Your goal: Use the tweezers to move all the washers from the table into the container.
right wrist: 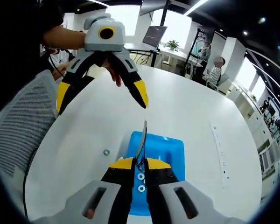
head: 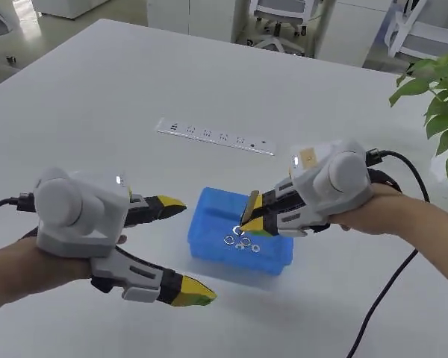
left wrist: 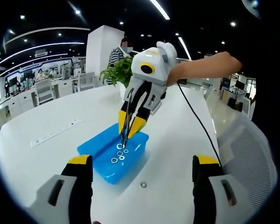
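Tweezers (head: pixel 250 203), partly hidden, pinched in right gripper (head: pixel 252 216); left gripper (head: pixel 196 250) spread wide.

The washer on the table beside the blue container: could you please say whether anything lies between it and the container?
Nothing visible does: only bare table separates the washer from the container. The right tool holds the tweezers over the container.

A: What's lying farther out?
B: 1 white power strip (head: pixel 215 137), flat, sockets up.
A: And right of it?
B: A leafy green plant (head: pixel 442 104), well apart; office chairs (head: pixel 280 19) farther back.
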The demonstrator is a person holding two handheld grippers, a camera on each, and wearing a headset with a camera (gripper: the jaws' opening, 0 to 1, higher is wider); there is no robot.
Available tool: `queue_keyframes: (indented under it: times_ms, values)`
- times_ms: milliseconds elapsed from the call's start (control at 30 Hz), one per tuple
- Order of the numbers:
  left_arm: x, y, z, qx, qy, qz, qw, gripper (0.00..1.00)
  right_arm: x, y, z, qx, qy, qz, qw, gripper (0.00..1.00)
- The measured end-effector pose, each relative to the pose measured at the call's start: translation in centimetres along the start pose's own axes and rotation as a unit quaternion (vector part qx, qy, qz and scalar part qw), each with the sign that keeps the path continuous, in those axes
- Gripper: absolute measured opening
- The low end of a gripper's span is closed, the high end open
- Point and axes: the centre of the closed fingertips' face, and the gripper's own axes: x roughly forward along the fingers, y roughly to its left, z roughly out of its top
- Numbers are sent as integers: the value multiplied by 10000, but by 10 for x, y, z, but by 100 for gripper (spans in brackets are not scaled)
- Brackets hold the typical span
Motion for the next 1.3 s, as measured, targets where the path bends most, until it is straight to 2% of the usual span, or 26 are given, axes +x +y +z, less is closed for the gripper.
queue_keyframes:
  times_ms: [300,767,1033,1167,1300]
  values:
    - [-1,5,4,-37,-89,39,9999,99,10,-6,-13,34,60,-1,10000,9]
    - [2,8,4,-38,-27,27,10000,99,23,-7,-32,104,131,31,9999,9]
    - [5,10,3,-51,6,14,10000,99,28,-7,-37,119,136,67,9998,9]
    - [8,14,5,-34,-5,31,10000,97,29,-6,-38,145,133,91,9998,9]
    - [11,19,11,26,-48,60,10000,89,30,-5,-39,141,134,92,9998,9]
